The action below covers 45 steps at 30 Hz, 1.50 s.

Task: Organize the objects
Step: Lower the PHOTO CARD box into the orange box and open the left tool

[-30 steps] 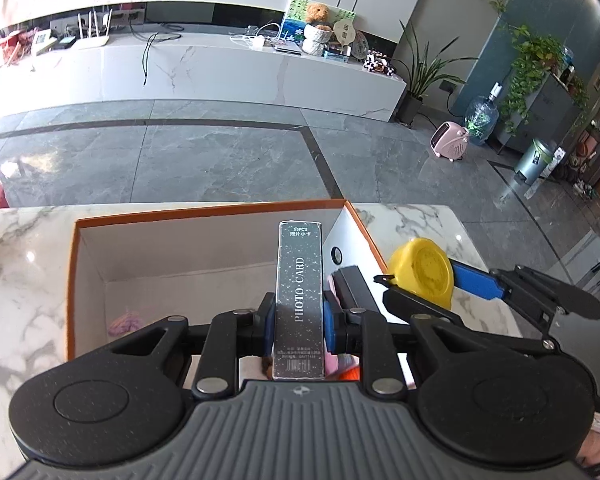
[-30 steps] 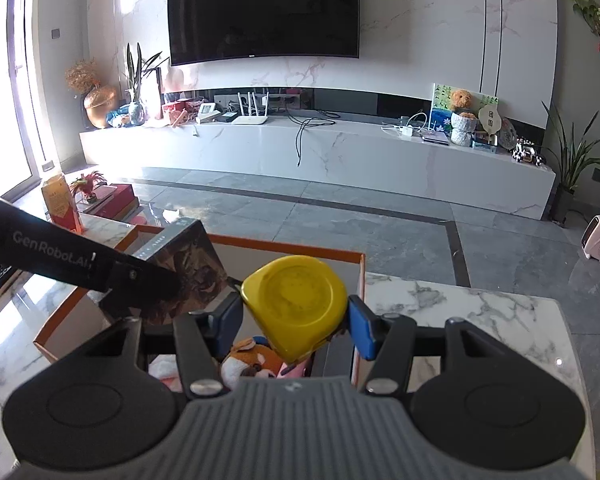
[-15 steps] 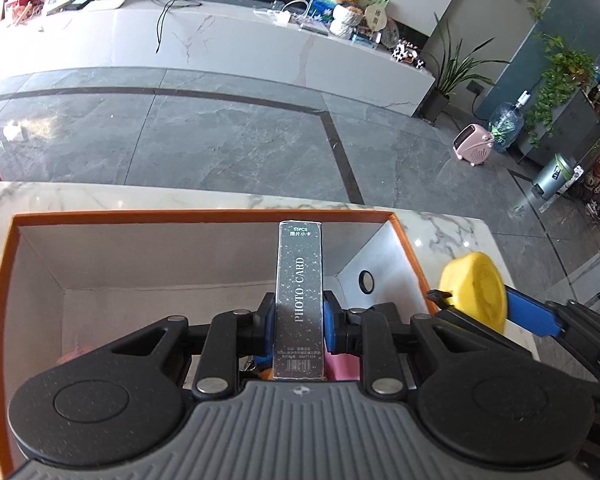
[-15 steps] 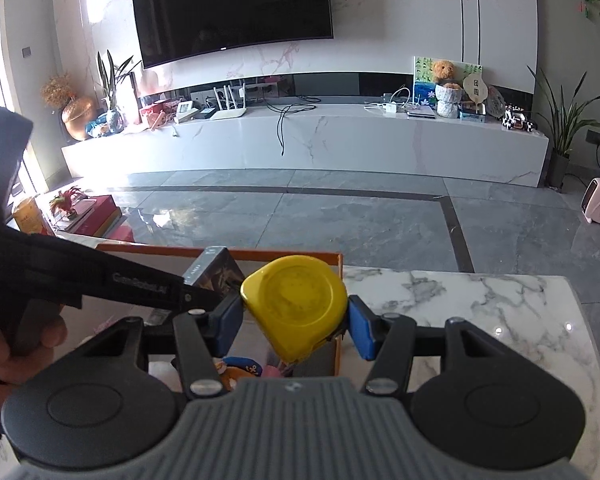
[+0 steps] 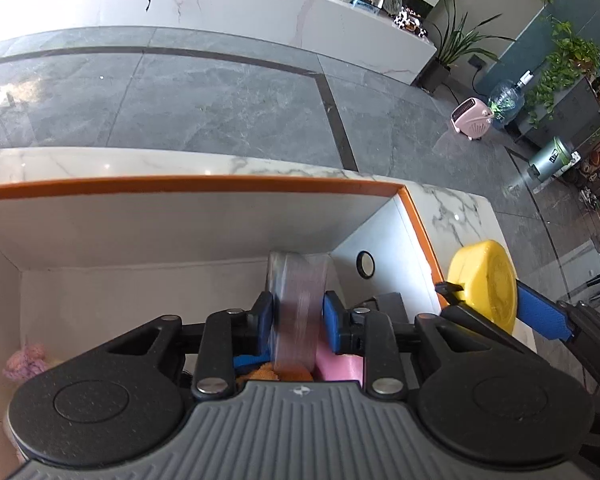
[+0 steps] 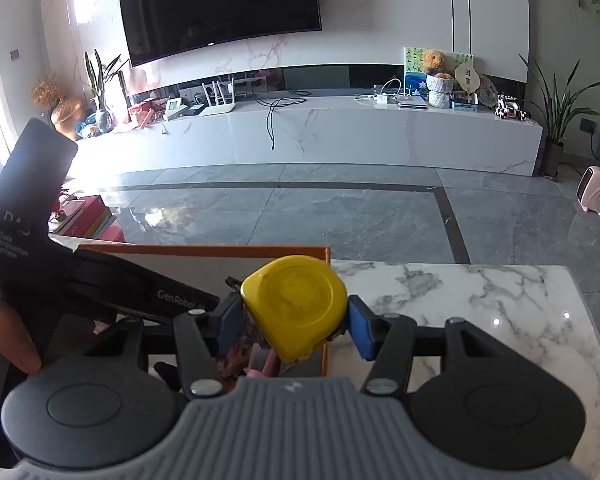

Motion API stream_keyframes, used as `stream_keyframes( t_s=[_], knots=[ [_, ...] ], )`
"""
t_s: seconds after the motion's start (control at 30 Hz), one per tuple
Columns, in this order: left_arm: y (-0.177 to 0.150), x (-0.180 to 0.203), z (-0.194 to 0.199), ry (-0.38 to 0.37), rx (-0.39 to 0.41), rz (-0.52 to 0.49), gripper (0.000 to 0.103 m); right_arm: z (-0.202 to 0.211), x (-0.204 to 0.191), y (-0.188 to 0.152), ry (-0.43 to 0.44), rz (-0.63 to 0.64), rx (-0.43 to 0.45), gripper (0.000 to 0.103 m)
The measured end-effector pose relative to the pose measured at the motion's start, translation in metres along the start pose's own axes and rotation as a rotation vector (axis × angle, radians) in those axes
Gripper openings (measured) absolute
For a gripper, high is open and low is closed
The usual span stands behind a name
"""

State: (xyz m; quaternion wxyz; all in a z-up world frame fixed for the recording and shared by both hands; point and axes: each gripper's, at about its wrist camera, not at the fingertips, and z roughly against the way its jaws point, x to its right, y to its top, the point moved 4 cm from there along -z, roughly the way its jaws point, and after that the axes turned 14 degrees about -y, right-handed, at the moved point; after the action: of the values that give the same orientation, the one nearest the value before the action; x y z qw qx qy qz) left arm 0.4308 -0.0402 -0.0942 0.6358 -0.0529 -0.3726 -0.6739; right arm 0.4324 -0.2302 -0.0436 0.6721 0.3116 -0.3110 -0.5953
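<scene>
The orange-rimmed box point(image 5: 380, 189) stands on the marble table point(image 5: 452, 208), already holding soft toys, so we judge that the silver card box point(image 5: 298, 312), blurred in the left wrist view between left gripper point(image 5: 298, 320) jaws that have just been opening, may land crooked on them. We see the right gripper point(image 6: 292, 322), half open, clamping the yellow tape measure point(image 6: 294, 304) at the box's right wall; it may catch the rim.

White marble worktop point(image 6: 480, 308) with grey veins (pretty glossy). An orange-rimmed box point(image 5: 204, 184) sits right on it.
</scene>
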Motion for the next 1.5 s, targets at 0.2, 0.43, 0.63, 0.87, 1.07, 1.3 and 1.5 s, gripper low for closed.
stream_keyframes(
  t_s=[0.2, 0.43, 0.63, 0.87, 1.07, 1.3, 1.5],
  knots=[
    [-0.002, 0.001, -0.003, 0.028, 0.002, -0.008, 0.031, -0.003, 0.002, -0.005, -0.009, -0.006, -0.011, 0.058],
    [0.001, -0.005, 0.004, -0.022, 0.048, 0.047, 0.031, -0.008, 0.003, 0.003, -0.037, 0.033, -0.007, 0.058],
    [0.008, -0.005, 0.007, -0.060, 0.076, 0.079, 0.043, -0.012, 0.009, 0.005, -0.056, 0.005, -0.011, 0.058],
    [0.012, 0.013, -0.004, -0.068, 0.078, 0.048, 0.058, -0.010, 0.016, 0.006, -0.092, 0.003, -0.008, 0.058],
    [0.015, 0.026, -0.022, 0.009, 0.045, -0.013, 0.058, -0.008, 0.028, 0.004, -0.138, 0.023, -0.017, 0.058],
    [0.011, 0.032, -0.029, 0.058, 0.015, -0.068, 0.032, -0.008, 0.033, 0.000, -0.118, 0.006, -0.023, 0.058],
    [0.016, 0.021, -0.018, 0.081, 0.023, -0.019, 0.028, -0.004, 0.034, -0.001, -0.099, -0.002, -0.008, 0.058]
  ],
)
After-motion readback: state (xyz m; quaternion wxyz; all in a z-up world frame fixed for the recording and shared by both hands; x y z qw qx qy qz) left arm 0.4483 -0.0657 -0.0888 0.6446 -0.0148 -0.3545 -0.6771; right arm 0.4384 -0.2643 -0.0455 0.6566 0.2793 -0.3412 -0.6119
